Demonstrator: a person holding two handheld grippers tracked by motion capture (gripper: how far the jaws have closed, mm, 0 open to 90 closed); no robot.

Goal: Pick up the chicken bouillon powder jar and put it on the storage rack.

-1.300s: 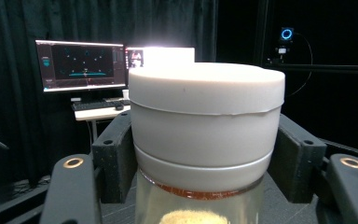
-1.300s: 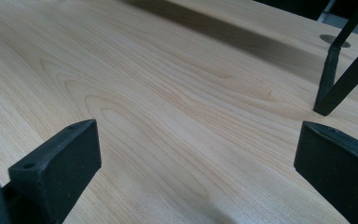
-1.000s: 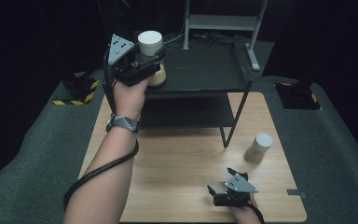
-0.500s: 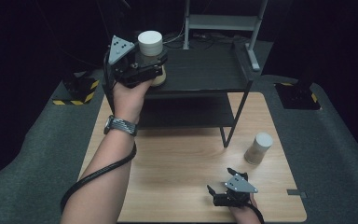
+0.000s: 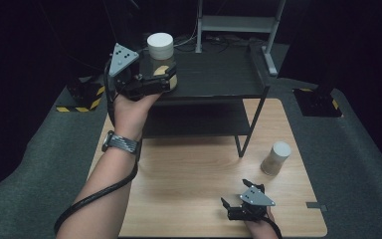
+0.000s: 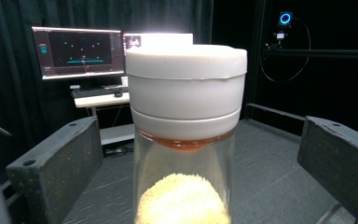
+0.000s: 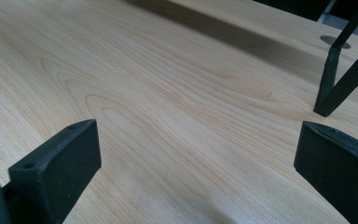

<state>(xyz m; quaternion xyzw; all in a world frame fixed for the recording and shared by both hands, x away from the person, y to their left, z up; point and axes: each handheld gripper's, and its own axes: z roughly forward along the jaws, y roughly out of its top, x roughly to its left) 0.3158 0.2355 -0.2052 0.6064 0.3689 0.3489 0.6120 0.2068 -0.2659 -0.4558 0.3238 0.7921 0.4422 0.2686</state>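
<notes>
White-lidded clear jar (image 6: 185, 116) of yellow grains, black shelf (image 5: 214, 74), pale wood table (image 5: 189, 174)

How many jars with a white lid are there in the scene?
2. One jar stands on the top of the black shelf, between the open jaws of the left claw. The other jar stands on the wooden table, at the right.

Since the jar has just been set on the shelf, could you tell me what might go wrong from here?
1. The left hand-held gripper, jaws just opened, stands around the white-lidded clear glass jar of yellow grains; a crooked withdrawal could tip it.
2. The jar stands near the front left corner of the black metal shelf, so a nudge might send it off.
3. The second white-lidded jar sits close to the shelf's leg.
</notes>
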